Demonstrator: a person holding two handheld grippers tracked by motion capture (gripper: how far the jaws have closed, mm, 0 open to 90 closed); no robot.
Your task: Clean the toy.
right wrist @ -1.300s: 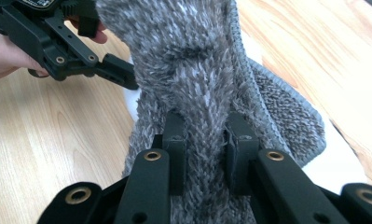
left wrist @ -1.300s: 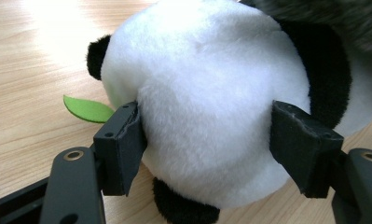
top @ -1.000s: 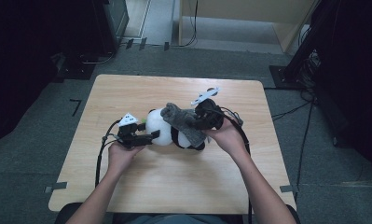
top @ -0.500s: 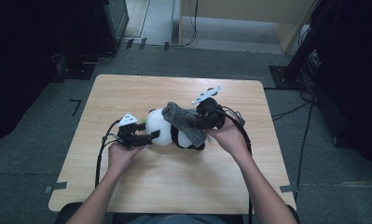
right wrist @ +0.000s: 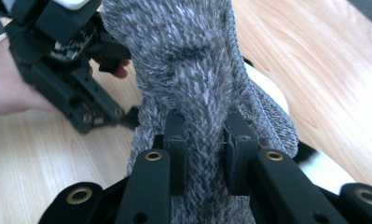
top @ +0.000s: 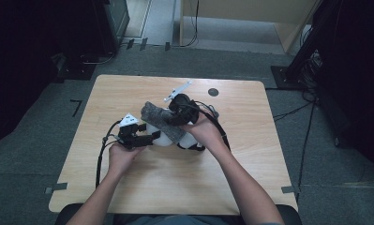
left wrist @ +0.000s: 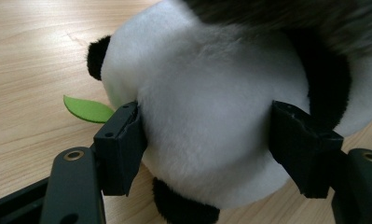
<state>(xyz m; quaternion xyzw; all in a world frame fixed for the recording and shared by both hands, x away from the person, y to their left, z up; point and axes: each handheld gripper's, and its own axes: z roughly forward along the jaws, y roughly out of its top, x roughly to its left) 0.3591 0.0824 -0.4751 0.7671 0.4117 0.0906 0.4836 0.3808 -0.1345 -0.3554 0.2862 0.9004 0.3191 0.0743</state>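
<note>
A black-and-white panda plush lies mid-table. My left gripper is shut on its white body, one pad pressed into each side. A green felt leaf pokes out beside the left jaw. A grey fuzzy knit cloth drapes over the top of the panda. My right gripper is shut on a fold of this cloth, and the fabric bunches between the pads. The left gripper and its hand show beyond the cloth in the right gripper view.
The wooden table has bare room in front of and to both sides of the plush. A small dark round mark sits near the far edge. Cables trail from both grippers across the tabletop. Dark equipment stands on the floor around the table.
My right gripper has moved left with the grey cloth, pulling it farther over the panda toward the left gripper. The left gripper and the panda have stayed put.
</note>
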